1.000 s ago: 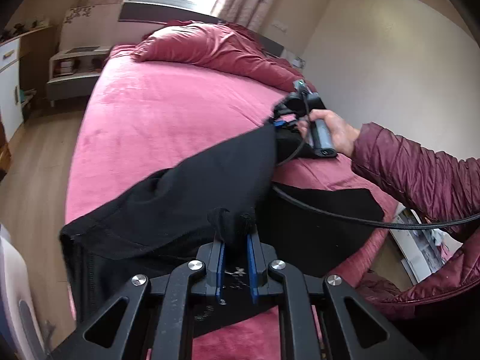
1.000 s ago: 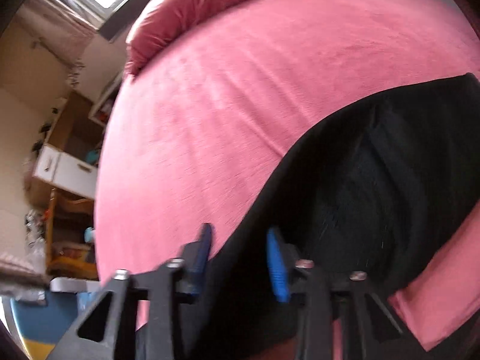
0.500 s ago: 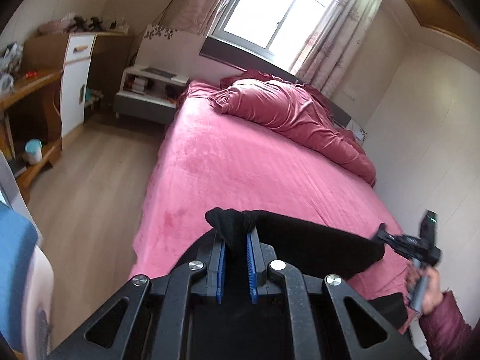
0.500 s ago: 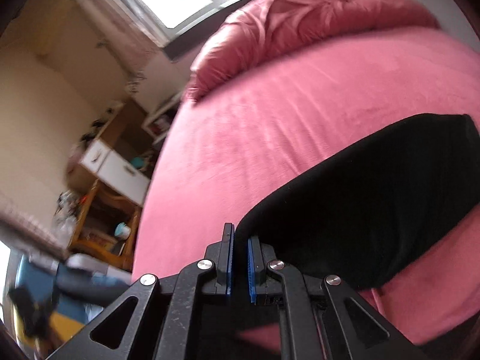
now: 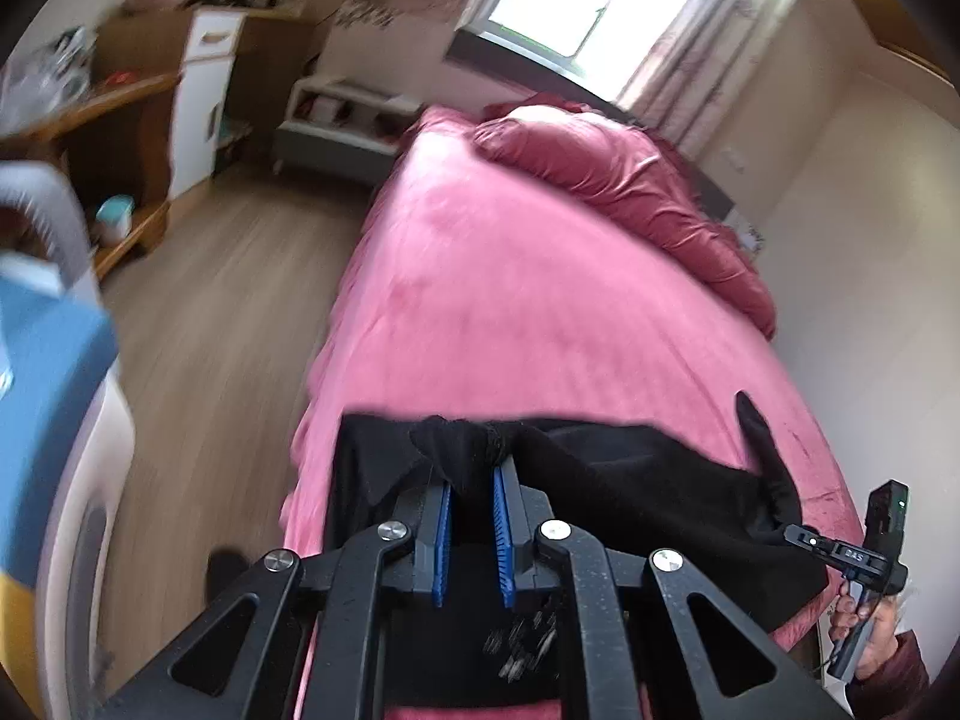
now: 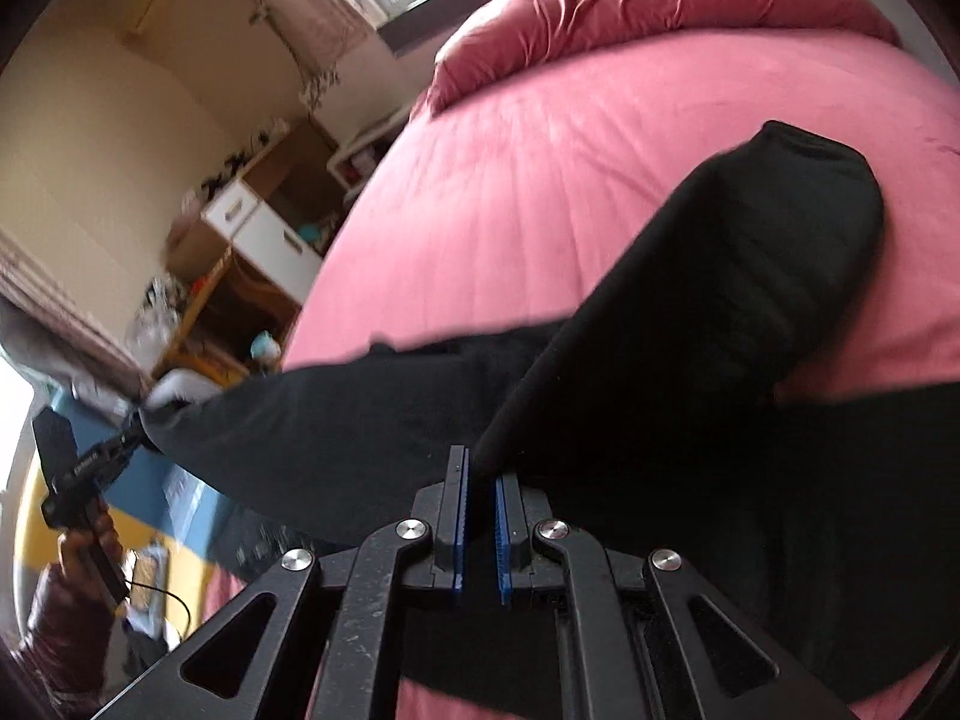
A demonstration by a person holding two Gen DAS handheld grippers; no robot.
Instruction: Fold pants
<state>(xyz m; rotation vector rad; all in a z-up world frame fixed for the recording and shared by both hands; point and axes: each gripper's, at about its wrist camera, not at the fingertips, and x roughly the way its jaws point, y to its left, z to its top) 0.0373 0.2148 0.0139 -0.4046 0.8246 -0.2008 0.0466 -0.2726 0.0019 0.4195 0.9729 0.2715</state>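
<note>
black pants on pink bed, bunched cloth pinched in left gripper, fabric edge clamped between right gripper pads

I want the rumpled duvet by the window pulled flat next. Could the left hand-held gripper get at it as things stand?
Probably not yet. The left hand-held gripper is shut on the black pants at the near end of the bed, and the duvet lies at the far end; it would have to let go first.
</note>
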